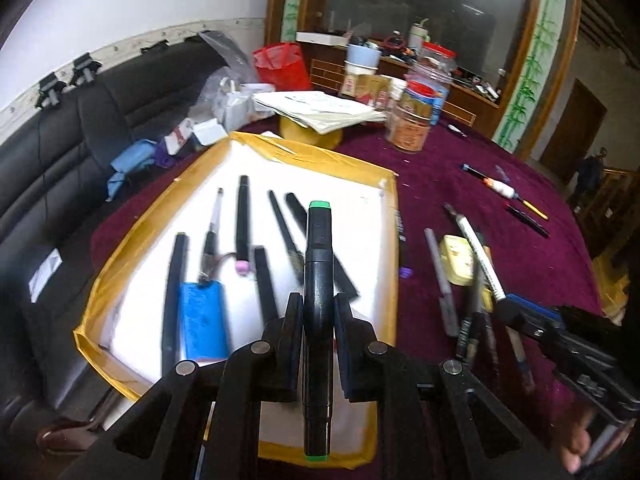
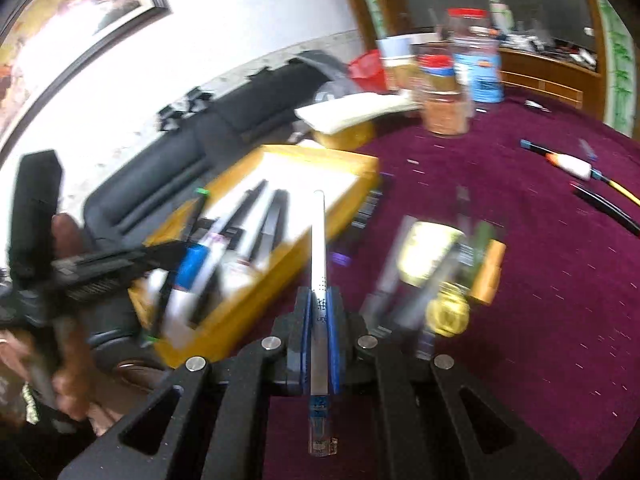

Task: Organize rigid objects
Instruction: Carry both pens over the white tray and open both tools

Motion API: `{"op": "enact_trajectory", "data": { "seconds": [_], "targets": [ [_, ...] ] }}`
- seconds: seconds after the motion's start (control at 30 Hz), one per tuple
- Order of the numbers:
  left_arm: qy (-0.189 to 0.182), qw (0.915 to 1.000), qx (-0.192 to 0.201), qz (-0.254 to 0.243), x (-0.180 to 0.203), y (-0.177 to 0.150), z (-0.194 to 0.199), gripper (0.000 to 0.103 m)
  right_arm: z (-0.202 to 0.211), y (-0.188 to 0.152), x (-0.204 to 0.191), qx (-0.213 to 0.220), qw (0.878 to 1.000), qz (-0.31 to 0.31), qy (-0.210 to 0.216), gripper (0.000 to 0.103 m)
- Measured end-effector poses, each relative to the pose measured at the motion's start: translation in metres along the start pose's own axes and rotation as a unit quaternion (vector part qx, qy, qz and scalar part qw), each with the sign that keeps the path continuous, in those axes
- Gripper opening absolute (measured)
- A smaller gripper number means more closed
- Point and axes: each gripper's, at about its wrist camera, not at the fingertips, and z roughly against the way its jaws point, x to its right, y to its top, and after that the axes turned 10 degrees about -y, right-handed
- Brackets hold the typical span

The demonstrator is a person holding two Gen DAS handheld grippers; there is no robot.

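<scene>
Maroon tablecloth (image 1: 500,240), yellow-edged tray (image 1: 120,280), black sofa (image 1: 60,168), cluttered wooden cabinet (image 1: 472,96)

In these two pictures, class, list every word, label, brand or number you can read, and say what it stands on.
No text can be read in either view.
White pen in the right gripper: dark print on barrel, too blurred.
Clear jar: orange label, print too small.
Tall clear jar: blue label, blurred.
Black marker in the left gripper: no print visible.
</scene>
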Motion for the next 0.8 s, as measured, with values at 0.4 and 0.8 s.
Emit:
{"op": "enact_trajectory", "data": {
  "seconds": [0.4,0.8],
  "targets": [
    [-0.065,0.9920,-0.024,0.106,-0.079,0.014,-0.016,0.014,-0.068,0.039,-0.066,-0.056,0.997,0.016,0.048,0.008],
    [-0.004,0.9969,-0.046,0.063,-0.055,0.015,-0.043,0.014,-0.133,0.062,-0.073,-0.086,0.996,0.007,0.008,0.008]
  ]
}}
